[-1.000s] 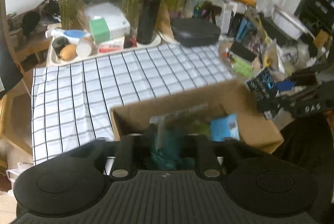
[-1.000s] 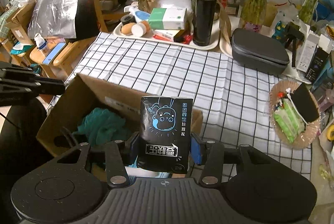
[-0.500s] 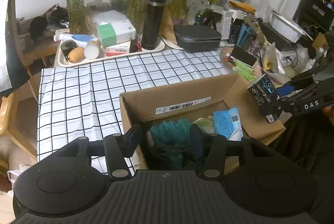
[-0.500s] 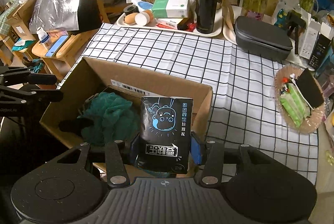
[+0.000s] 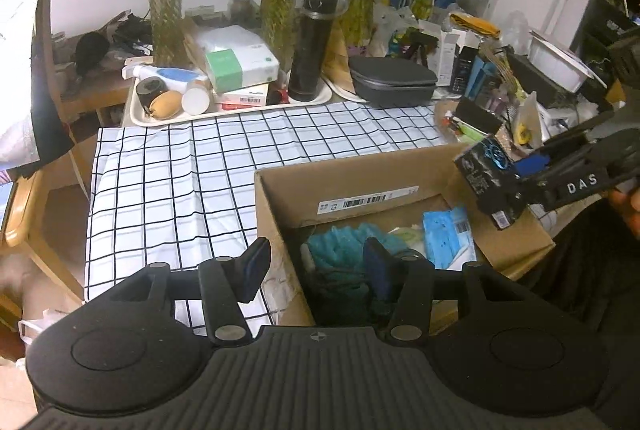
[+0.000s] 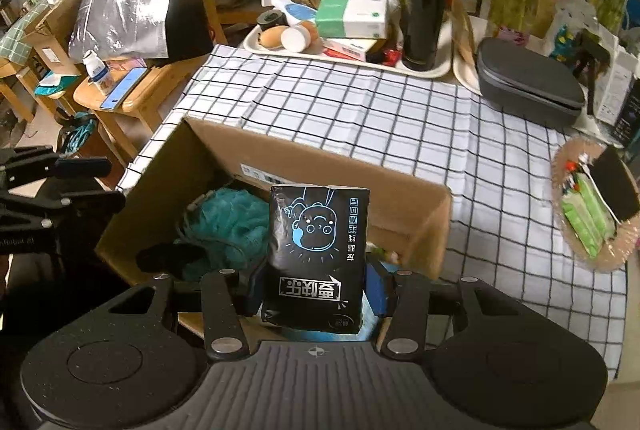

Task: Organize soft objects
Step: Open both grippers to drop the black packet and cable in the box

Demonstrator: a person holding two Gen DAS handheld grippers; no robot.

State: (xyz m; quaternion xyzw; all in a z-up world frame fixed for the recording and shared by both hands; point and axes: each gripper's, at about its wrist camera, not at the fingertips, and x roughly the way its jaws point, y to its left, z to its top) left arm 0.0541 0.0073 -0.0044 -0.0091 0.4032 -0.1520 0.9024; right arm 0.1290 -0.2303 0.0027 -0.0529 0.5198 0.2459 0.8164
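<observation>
An open cardboard box (image 5: 360, 173) stands on the checked tablecloth (image 5: 180, 181). Inside it lies a teal mesh bath sponge (image 5: 340, 250), with a light blue packet (image 5: 448, 234) beside it. My left gripper (image 5: 316, 268) hovers open above the box's left wall; the sponge lies below, free of the pads. In the right wrist view the sponge (image 6: 232, 218) shows in the box (image 6: 320, 157). My right gripper (image 6: 316, 290) is shut on a black tissue pack (image 6: 316, 242) with a blue cartoon, held upright over the box's near edge. The left wrist view shows this pack (image 5: 486, 177) at right.
At the table's back a white tray (image 5: 168, 117) carries a tissue box, small containers and a black flask (image 5: 314, 45). A grey case (image 5: 392, 81) sits to its right. A woven basket (image 6: 592, 213) holds green packets. A wooden stool (image 6: 120, 93) and clutter stand left of the table.
The left gripper's jaws have spread and let go of the teal sponge, which now lies in the box. The right gripper has carried the black pack further over the box.
</observation>
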